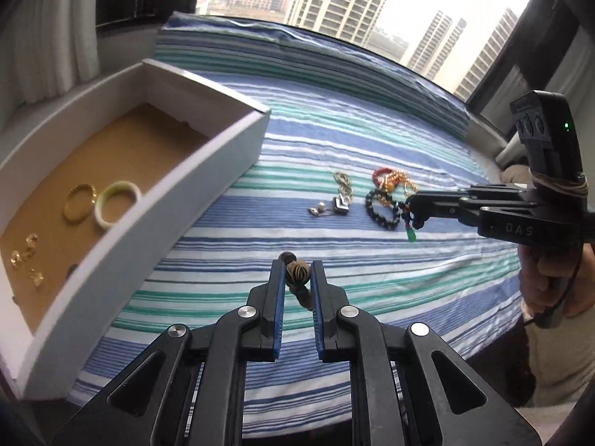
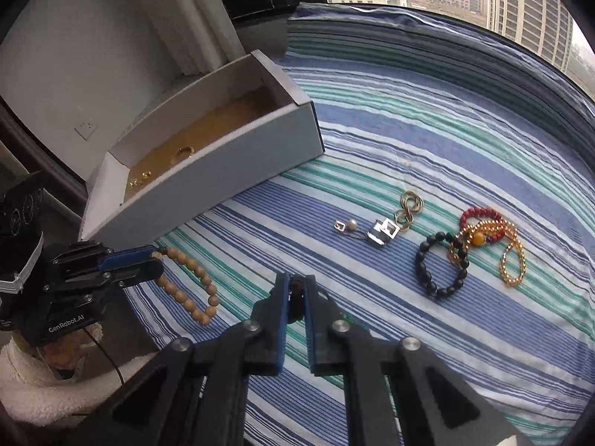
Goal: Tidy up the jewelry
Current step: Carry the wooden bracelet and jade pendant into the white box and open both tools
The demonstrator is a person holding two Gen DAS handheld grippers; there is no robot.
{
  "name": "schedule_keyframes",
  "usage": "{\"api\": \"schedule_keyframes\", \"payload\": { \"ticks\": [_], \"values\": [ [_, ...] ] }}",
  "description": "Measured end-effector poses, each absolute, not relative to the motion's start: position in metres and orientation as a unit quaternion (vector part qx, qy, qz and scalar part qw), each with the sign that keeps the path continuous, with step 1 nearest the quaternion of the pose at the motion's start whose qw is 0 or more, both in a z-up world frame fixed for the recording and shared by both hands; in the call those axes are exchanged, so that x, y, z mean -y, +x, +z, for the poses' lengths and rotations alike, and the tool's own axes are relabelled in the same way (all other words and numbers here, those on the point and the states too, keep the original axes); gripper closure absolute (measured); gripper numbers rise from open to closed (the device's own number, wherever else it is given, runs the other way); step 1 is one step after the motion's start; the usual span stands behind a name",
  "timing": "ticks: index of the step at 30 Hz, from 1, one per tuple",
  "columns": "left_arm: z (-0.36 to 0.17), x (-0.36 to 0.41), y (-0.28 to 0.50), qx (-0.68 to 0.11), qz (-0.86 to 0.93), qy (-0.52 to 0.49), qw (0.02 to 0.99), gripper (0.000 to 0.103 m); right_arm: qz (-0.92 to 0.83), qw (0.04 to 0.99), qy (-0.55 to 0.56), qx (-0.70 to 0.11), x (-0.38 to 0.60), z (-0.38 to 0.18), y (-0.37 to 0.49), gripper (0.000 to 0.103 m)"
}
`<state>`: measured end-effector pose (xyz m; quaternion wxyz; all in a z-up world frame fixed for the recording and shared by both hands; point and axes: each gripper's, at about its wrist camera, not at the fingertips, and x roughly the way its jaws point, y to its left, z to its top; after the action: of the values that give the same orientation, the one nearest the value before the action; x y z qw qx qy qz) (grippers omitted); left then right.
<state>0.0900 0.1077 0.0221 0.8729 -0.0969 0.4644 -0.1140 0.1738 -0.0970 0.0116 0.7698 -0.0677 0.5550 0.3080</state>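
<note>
In the left wrist view, the left gripper [image 1: 297,273] is clenched on one big carved bead of a wooden bead bracelet [image 1: 295,274], up off the striped blanket [image 1: 297,130]. The white box [image 1: 208,182] sits to the left, with a gold bangle [image 1: 79,202] and a pale green bangle [image 1: 117,204] already inside. Only one bead is pinched, so I think the bracelet could slip out or catch on the box wall on the way over. The other tool's side reads "DAS" backward. In the right wrist view, the right gripper [image 2: 296,295] is squeezed on a small dark beaded piece [image 2: 296,299], which shows a green charm in the other view. The wooden loop [image 2: 189,284] hangs from the left gripper [image 2: 147,260]. The black bead bracelet [image 2: 440,265] lies touching the amber strand [image 2: 511,256], so they could tangle and lift together. That tool says "GenRobot.AI".
</note>
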Motion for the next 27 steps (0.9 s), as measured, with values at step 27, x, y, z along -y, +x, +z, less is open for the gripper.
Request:
{"api": "schedule_keyframes", "payload": {
  "ticks": [27],
  "values": [
    [-0.035, -0.346, 0.102, -0.491, 0.144, -0.154, 0.845, 0.090, 0.433, 0.725, -0.137, -0.518, -0.217, -0.028, 0.181, 0.092]
  ]
}}
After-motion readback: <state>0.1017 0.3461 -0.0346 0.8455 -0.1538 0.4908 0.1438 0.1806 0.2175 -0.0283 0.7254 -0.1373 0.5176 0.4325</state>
